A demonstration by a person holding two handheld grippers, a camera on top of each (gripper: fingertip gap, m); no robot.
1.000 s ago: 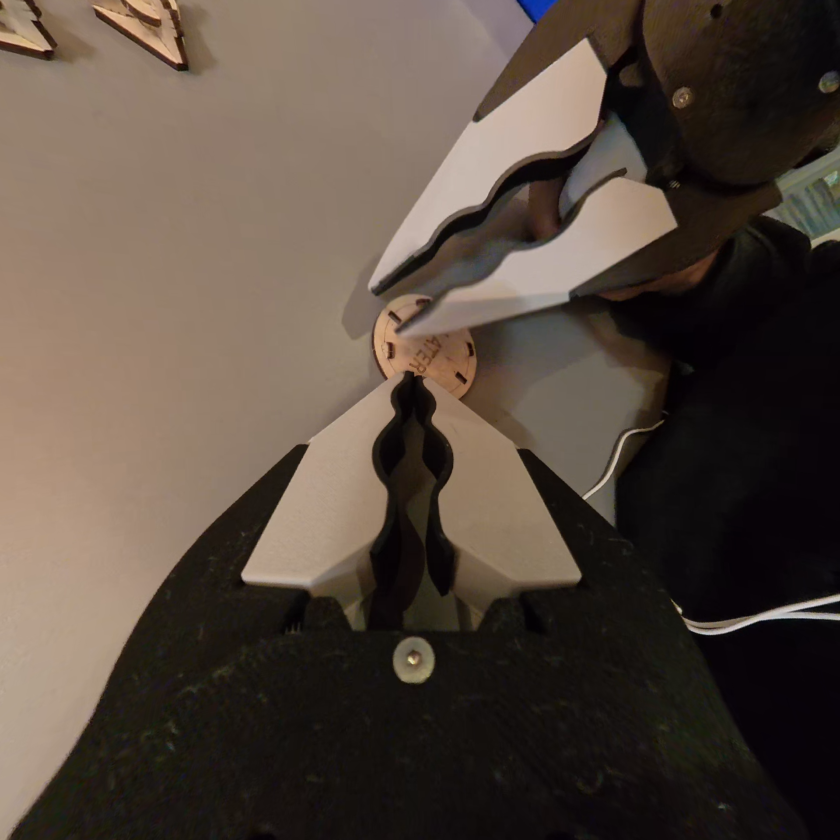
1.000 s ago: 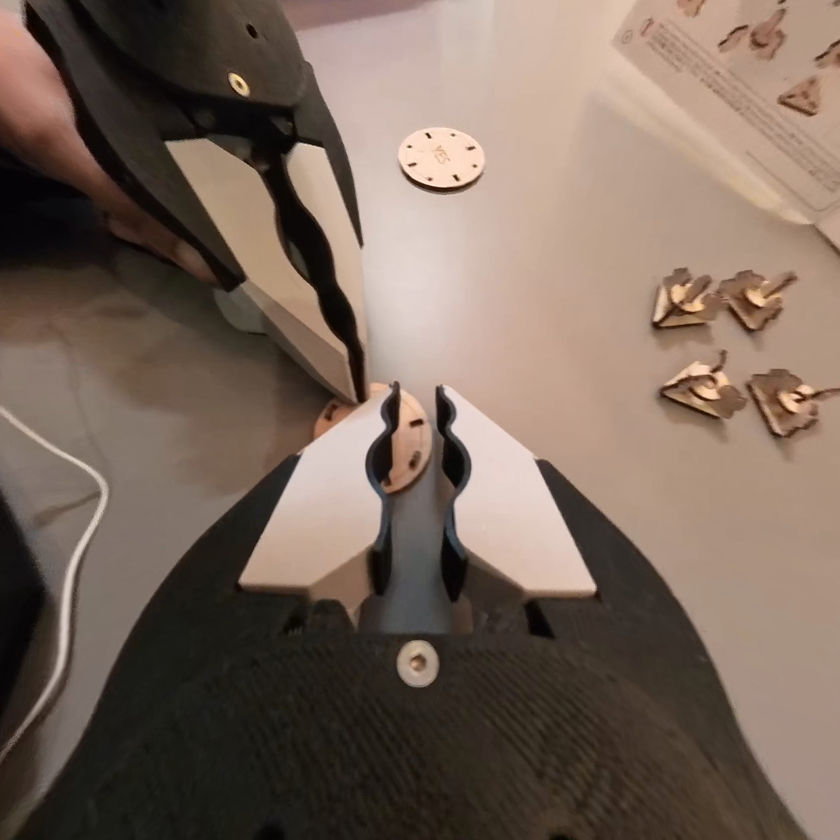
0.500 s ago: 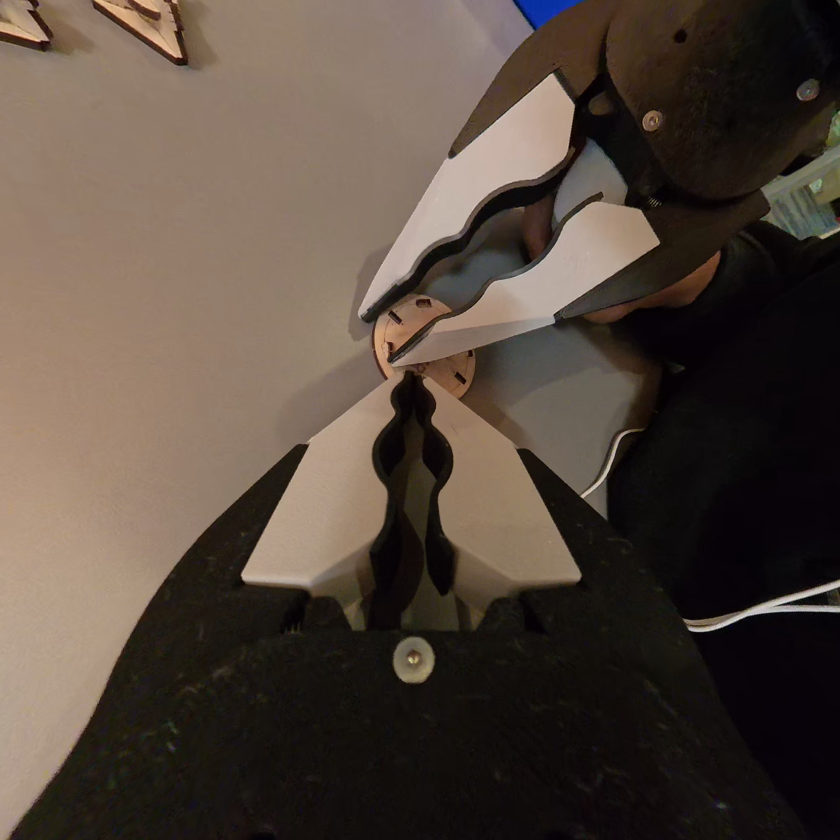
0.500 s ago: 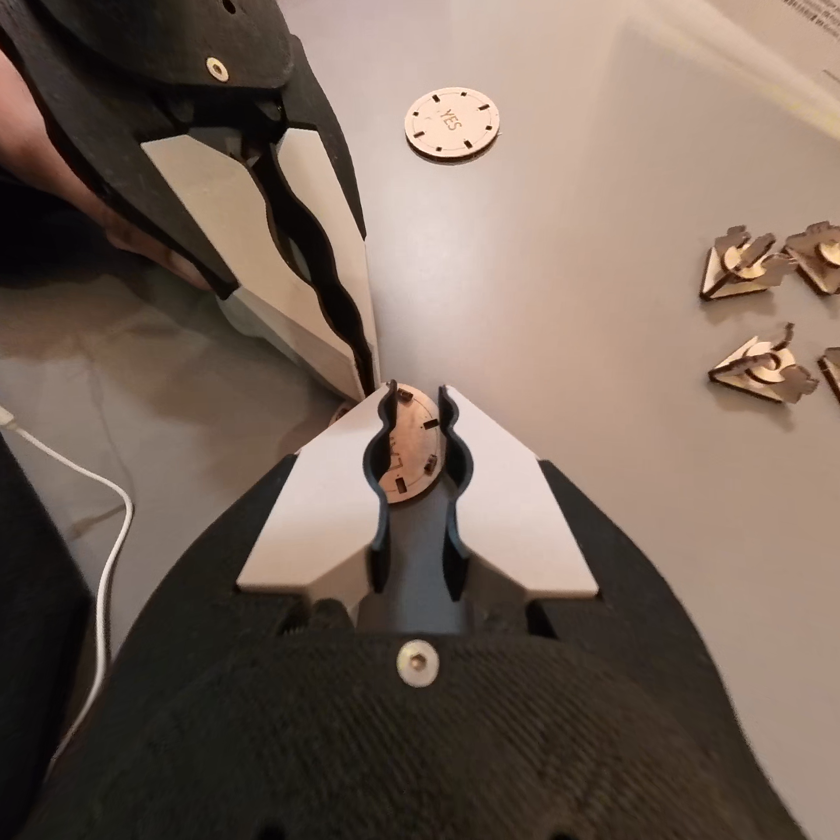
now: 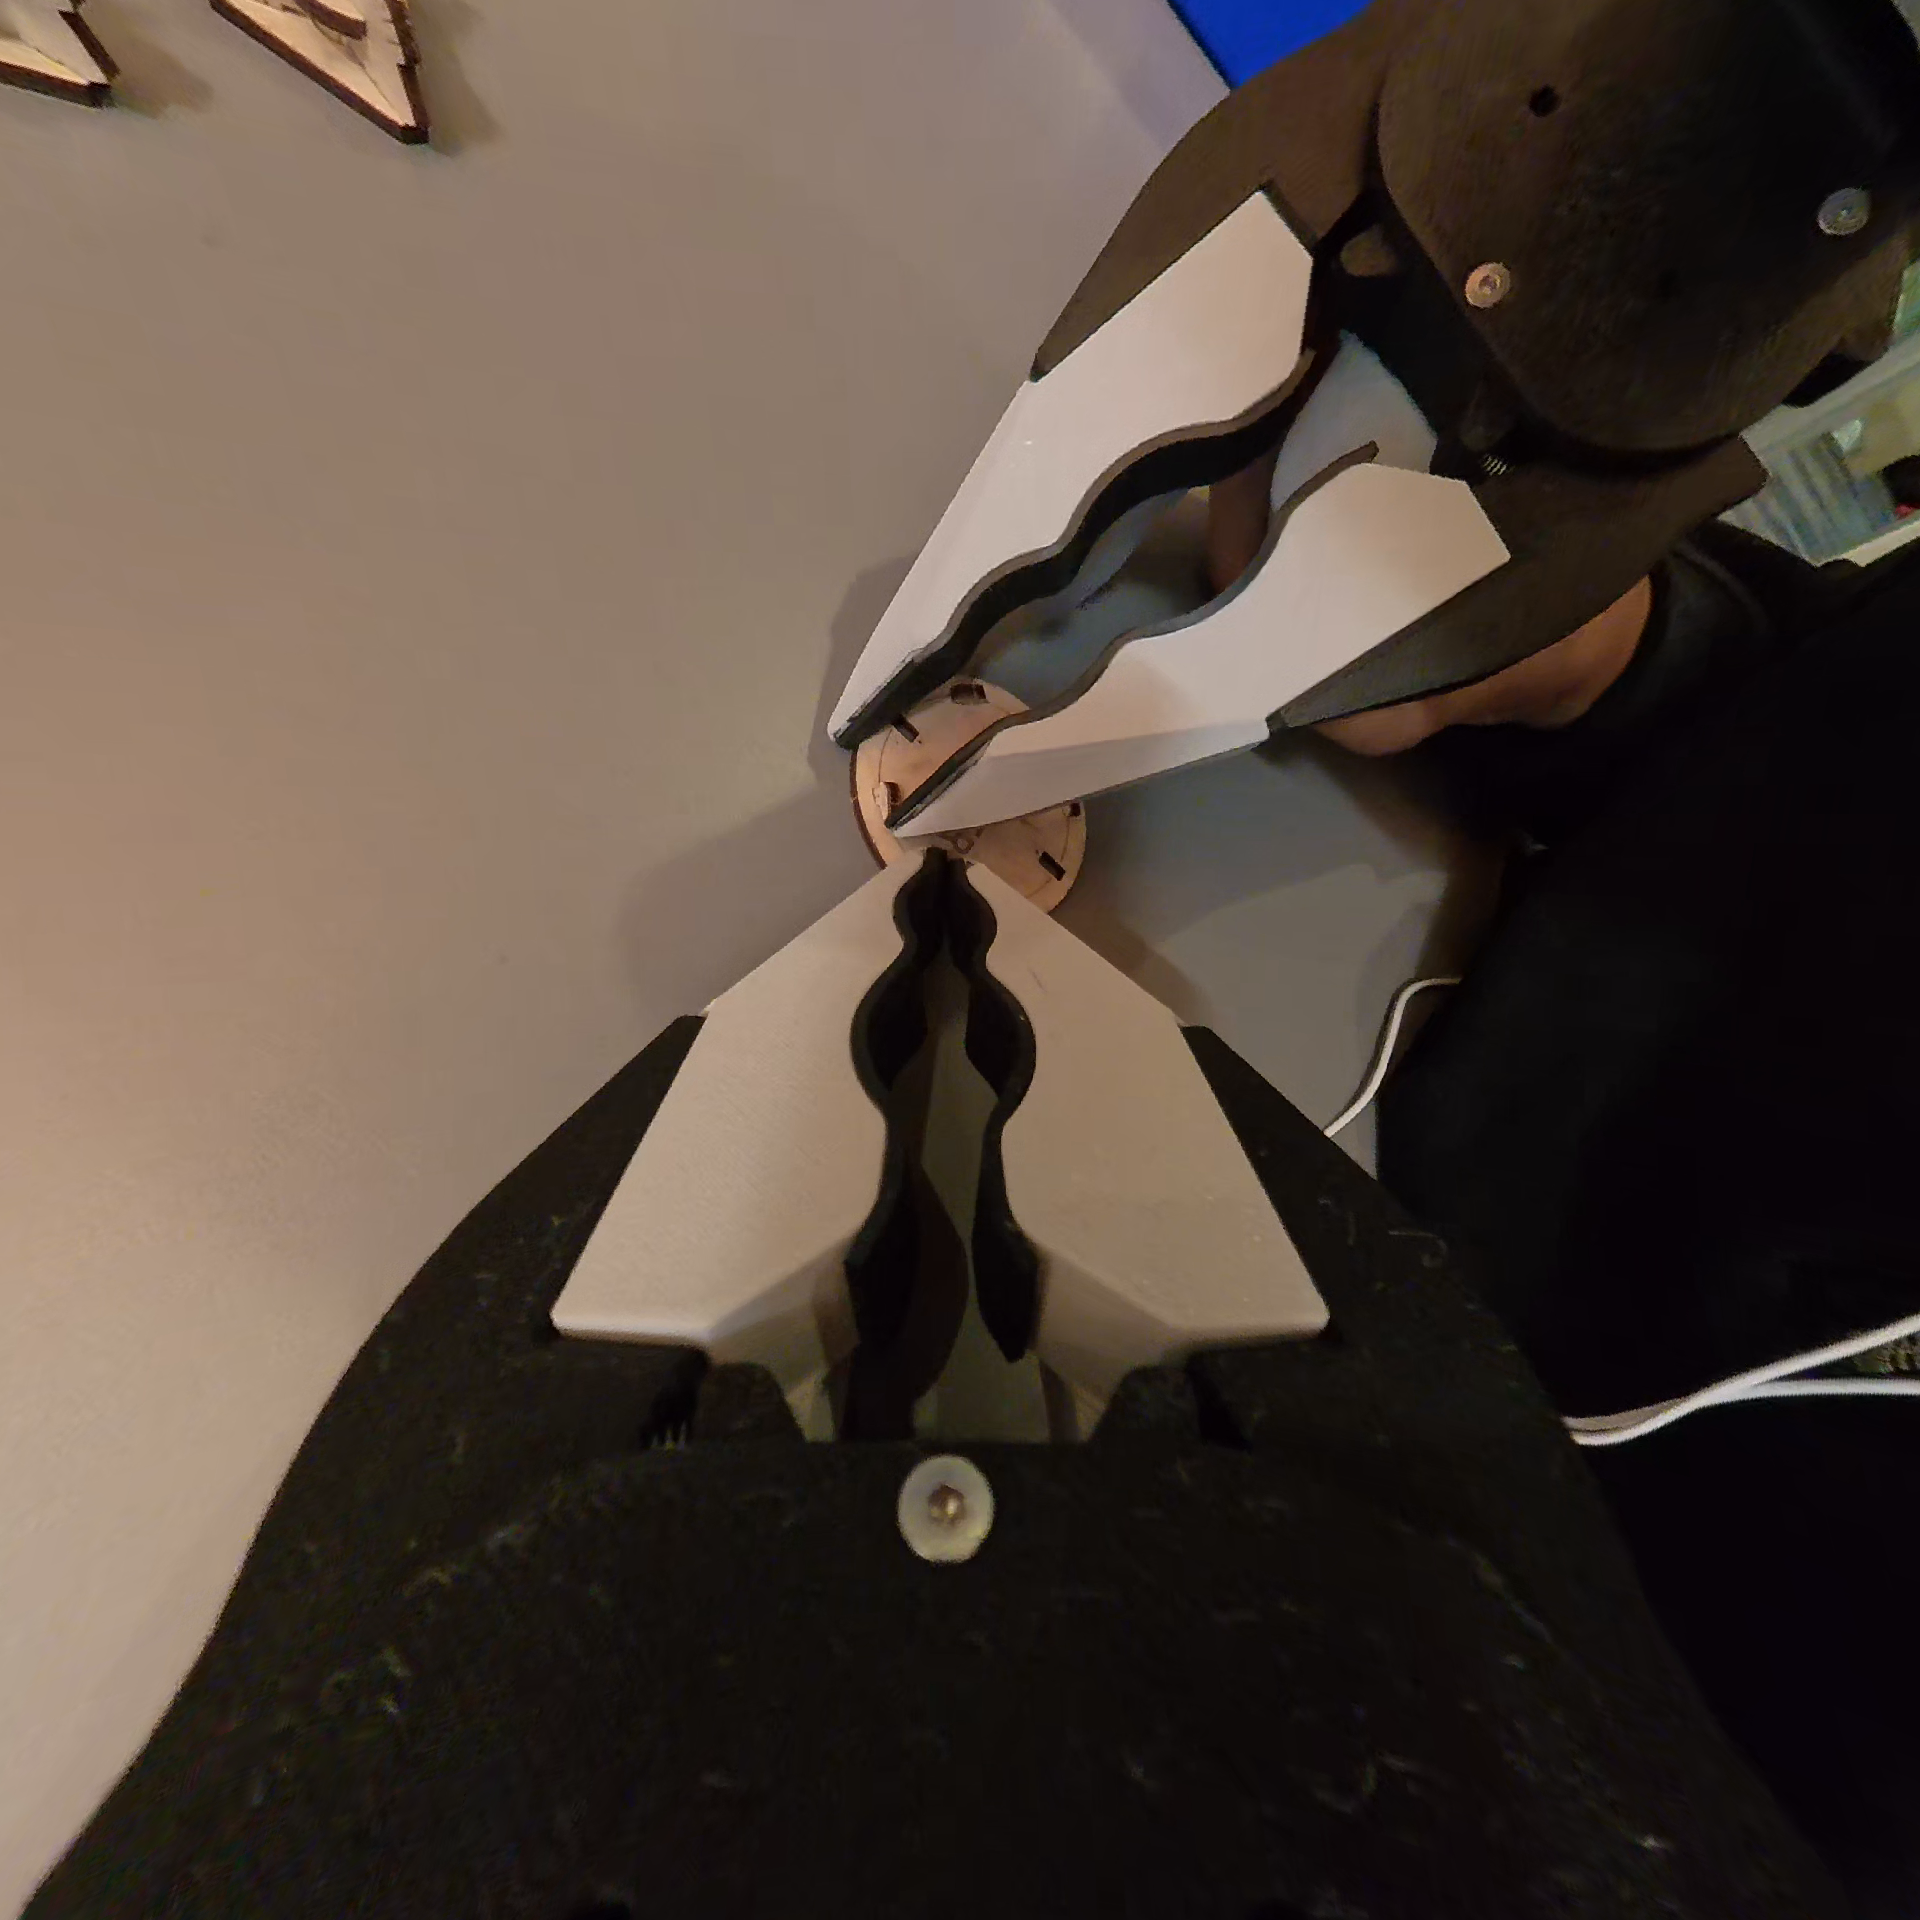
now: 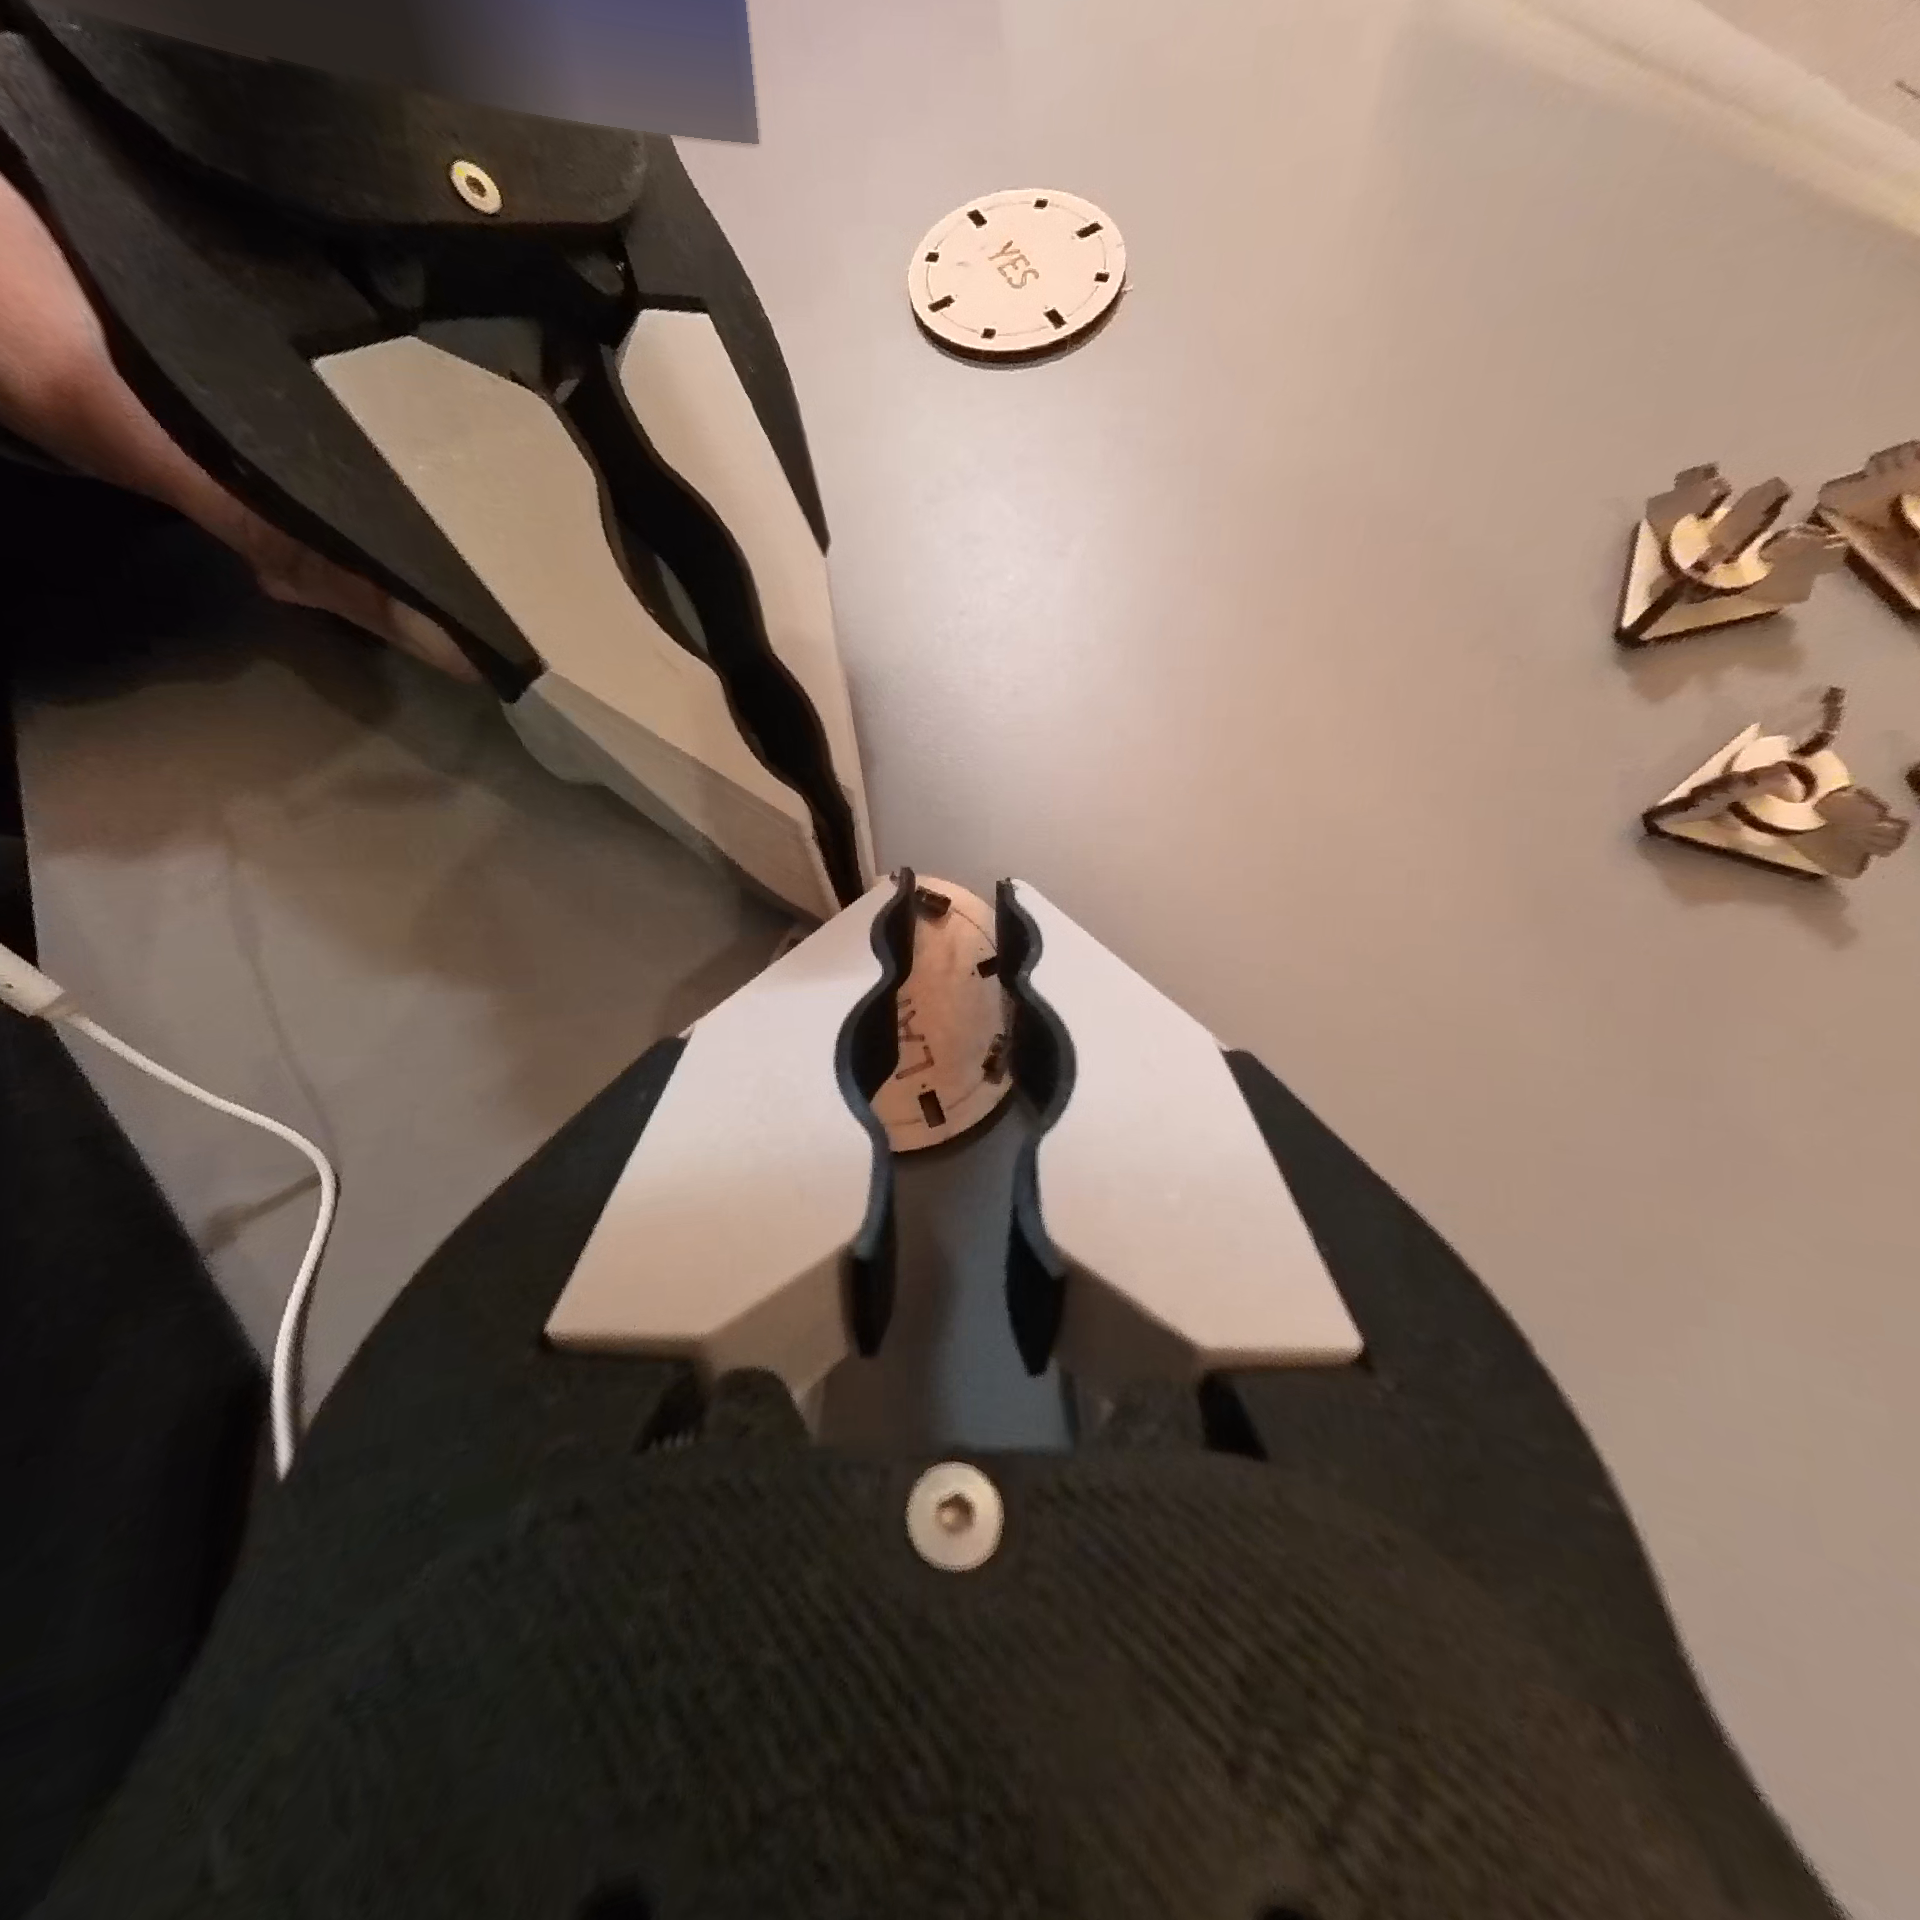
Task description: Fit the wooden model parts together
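Note:
A round wooden disc [image 6: 940, 1039] with small slots stands tilted between my right gripper's [image 6: 951, 894] two pads, and both pads bear on it. The left wrist view shows the same disc [image 5: 1029, 862] with the right gripper [image 5: 873, 779] straddling its far side. My left gripper [image 5: 940, 868] is shut with nothing between its pads. Its tips rest at the disc's near edge. In the right wrist view the left gripper [image 6: 847, 883] comes down from the upper left, its tips right beside the disc on the grey table [image 6: 1351, 935].
A second slotted wooden disc [image 6: 1016, 275] lies flat farther off. Several small triangular wooden assemblies [image 6: 1704, 571] sit at the right and show in the left wrist view [image 5: 322, 52]. A white cable [image 6: 301, 1247] runs at the near left. A person's hands and dark sleeves hold both grippers.
The disc has tipped up from flat on the table to tilted between the right pads. The right gripper has moved further over it and narrowed slightly. The left gripper stays shut at the disc's edge.

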